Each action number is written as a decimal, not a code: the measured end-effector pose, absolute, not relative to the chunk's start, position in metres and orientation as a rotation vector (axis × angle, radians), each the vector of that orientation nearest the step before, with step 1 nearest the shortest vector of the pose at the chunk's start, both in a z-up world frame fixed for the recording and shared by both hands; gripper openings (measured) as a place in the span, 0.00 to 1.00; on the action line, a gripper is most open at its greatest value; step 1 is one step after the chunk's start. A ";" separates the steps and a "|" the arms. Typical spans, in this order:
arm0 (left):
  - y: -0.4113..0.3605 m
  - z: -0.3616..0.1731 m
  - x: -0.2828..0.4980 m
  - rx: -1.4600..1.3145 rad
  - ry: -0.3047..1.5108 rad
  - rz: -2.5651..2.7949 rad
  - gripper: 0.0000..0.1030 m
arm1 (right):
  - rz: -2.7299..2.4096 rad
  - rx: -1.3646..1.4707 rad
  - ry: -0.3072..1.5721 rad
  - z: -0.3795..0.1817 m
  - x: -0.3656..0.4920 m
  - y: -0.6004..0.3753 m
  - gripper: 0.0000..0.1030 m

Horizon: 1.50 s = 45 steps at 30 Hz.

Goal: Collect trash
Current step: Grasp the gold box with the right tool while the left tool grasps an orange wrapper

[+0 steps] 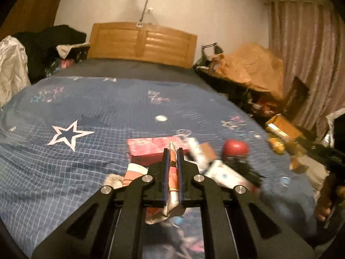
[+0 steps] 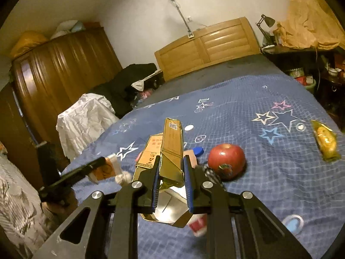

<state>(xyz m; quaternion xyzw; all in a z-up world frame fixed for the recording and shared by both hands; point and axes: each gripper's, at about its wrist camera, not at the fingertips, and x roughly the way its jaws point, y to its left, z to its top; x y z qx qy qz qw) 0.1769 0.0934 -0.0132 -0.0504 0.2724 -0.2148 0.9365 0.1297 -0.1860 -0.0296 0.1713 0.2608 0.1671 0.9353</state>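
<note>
My left gripper (image 1: 173,151) is shut on a crumpled silver and red wrapper (image 1: 172,185) above the blue star quilt (image 1: 86,161); it also shows from outside in the right wrist view (image 2: 94,166). My right gripper (image 2: 172,159) is shut on a flattened brown cardboard box (image 2: 171,144), held above the quilt (image 2: 248,205). More trash lies ahead: a pink box (image 1: 148,149), a paper cup (image 1: 134,173), a white carton (image 1: 224,172), a white bottle cap (image 1: 161,118) and a yellow snack packet (image 2: 325,140). A red apple (image 2: 226,158) lies to the right of the cardboard box.
A wooden headboard (image 1: 142,43) stands at the far end of the bed. Dark clothes and a white garment (image 2: 84,116) are piled at the left. A cluttered desk with brown paper (image 1: 252,64) stands at the right. A wooden wardrobe (image 2: 58,71) is at the left.
</note>
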 end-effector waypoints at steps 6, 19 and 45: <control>0.045 -0.025 0.111 0.003 0.574 -0.465 0.06 | 0.320 0.278 0.675 -0.051 0.077 -0.206 0.21; 0.005 -0.094 0.094 0.013 0.663 -0.436 0.18 | 0.234 0.371 0.830 -0.134 0.043 -0.233 0.37; -0.002 -0.126 0.071 0.117 0.656 -0.307 0.43 | 0.273 0.364 0.779 -0.144 0.045 -0.226 0.34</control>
